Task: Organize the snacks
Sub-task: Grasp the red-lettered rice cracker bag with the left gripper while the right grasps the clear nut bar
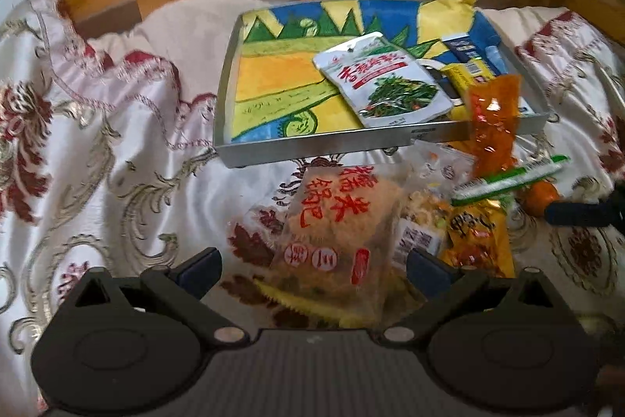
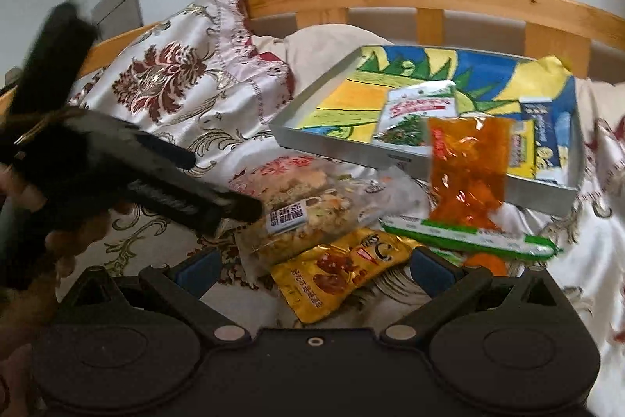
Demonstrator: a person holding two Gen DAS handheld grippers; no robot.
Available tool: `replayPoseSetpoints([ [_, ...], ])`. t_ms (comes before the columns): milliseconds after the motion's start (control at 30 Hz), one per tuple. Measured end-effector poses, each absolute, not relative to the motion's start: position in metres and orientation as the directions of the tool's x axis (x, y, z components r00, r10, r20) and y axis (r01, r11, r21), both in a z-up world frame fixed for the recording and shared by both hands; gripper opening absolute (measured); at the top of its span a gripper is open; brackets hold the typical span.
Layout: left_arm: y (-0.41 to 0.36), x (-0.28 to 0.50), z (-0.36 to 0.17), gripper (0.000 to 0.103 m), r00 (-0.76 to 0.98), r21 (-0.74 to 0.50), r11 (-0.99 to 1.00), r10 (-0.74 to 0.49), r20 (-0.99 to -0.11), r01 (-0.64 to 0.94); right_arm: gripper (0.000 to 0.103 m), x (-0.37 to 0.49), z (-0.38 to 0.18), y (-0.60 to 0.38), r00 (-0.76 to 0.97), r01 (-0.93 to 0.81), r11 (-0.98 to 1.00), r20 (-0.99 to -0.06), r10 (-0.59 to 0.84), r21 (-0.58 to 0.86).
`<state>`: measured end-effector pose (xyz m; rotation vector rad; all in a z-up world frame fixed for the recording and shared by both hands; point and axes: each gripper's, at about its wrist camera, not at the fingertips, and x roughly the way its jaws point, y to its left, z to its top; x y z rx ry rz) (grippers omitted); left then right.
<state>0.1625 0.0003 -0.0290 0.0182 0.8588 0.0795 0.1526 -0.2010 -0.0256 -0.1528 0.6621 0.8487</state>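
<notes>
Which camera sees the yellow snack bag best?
The right wrist view: the yellow snack bag lies whole between the open claw tips. In the left wrist view, it is partly covered by the green stick pack.

Large red Chinese characters, 糯米锅巴, ran down the clear rice-cracker packet [image 1: 336, 237] lying on the bed just in front of the tray [image 1: 230, 73], with small round red seals below them. Red characters beginning with 香 headed the white greens pouch [image 1: 383, 77] inside the tray; the rest was too blurred to read. A barcode label showed on the clear mixed-snack bag [image 2: 312, 217] before the tray, its digits illegible. Print on the yellow pouch [image 2: 340, 272] nearby could not be made out.
</notes>
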Motion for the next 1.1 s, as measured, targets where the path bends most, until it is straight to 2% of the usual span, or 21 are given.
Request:
replayPoseSetpoints([
  [200, 0.012, 0.191, -0.039, 0.103, 0.609, -0.041, 0.999, -0.025, -0.793, -0.012, 0.102, 0.161, -0.037, -0.191, 0.463, -0.734, 0.665, -0.617, 0.637, 0.135],
  [467, 0.039, 0.210, -0.047, 0.100, 0.546, -0.206, 0.976, -0.133, -0.827, -0.075, 0.102, 0.170, -0.044, -0.165, 0.427, -0.755, 0.635, -0.611, 0.666, 0.164],
  [667, 0.038, 0.220, -0.054, 0.098, 0.538, -0.215, 0.967, -0.109, -0.836, -0.139, 0.102, 0.168, -0.046, -0.163, 0.421, -0.765, 0.625, -0.615, 0.667, 0.154],
  [733, 0.037, 0.220, -0.055, 0.087, 0.529, -0.191, 0.971, -0.088, -0.844, -0.144, 0.102, 0.167, -0.046, -0.164, 0.430, -0.762, 0.631, -0.613, 0.664, 0.149],
  [867, 0.033, 0.211, -0.055, 0.084, 0.556, -0.148, 0.979, -0.045, -0.830, -0.142, 0.102, 0.167, -0.049, -0.165, 0.459, -0.747, 0.652, -0.611, 0.645, 0.127],
  [1100, 0.056, 0.190, -0.051, 0.080, 0.605, -0.254, 0.937, -0.061, -0.794, -0.239, 0.102, 0.167, -0.051, -0.160, 0.509, -0.717, 0.689, -0.597, 0.620, 0.104],
])
